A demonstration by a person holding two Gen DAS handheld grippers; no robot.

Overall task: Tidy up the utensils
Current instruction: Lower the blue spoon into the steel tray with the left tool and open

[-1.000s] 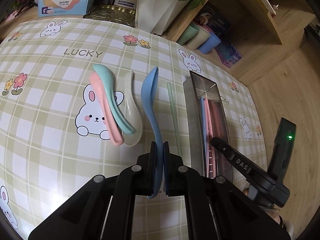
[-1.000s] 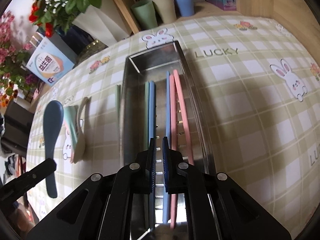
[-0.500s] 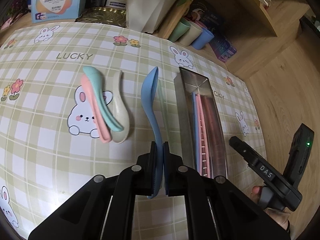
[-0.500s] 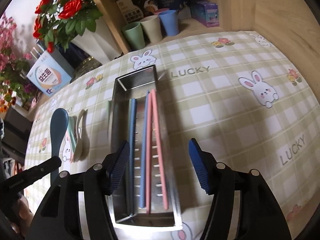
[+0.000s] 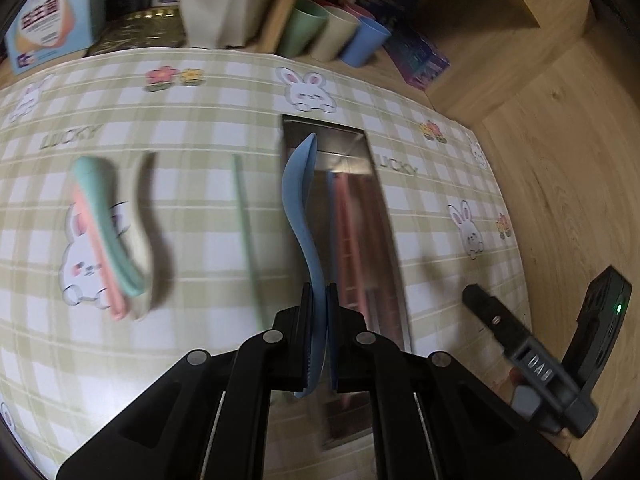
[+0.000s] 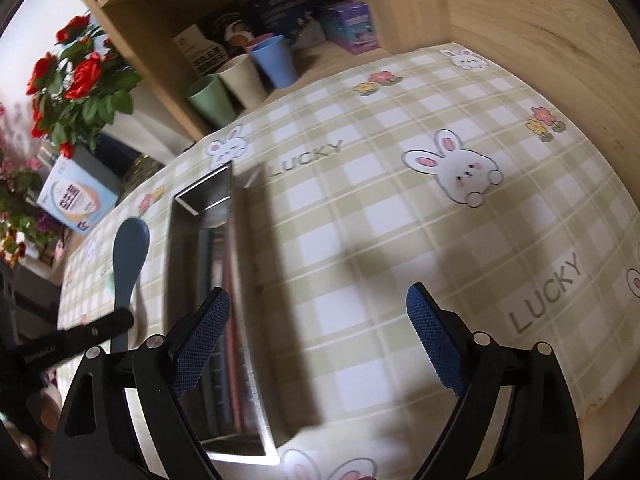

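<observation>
My left gripper (image 5: 319, 300) is shut on the handle of a blue spoon (image 5: 298, 188), held above the left edge of a long steel tray (image 5: 384, 216). The tray holds blue and pink chopsticks (image 5: 344, 216). A teal, a pink and a cream spoon (image 5: 108, 232) lie stacked on the left of the table, with a green chopstick (image 5: 246, 232) between them and the tray. My right gripper (image 6: 318, 340) is open and empty, raised above the tray's (image 6: 200, 204) right side. The blue spoon (image 6: 129, 256) shows left of the tray there.
The table has a green checked cloth with rabbits (image 6: 400, 208). Three cups (image 6: 244, 80), a white flower pot (image 5: 216, 4) and boxes stand at the back by a wooden shelf. The right table edge drops to a wooden floor (image 5: 568, 160).
My left gripper has carried the blue spoon rightward to the tray. My right gripper has opened, released a chopstick into the tray, and pulled up and to the right.
</observation>
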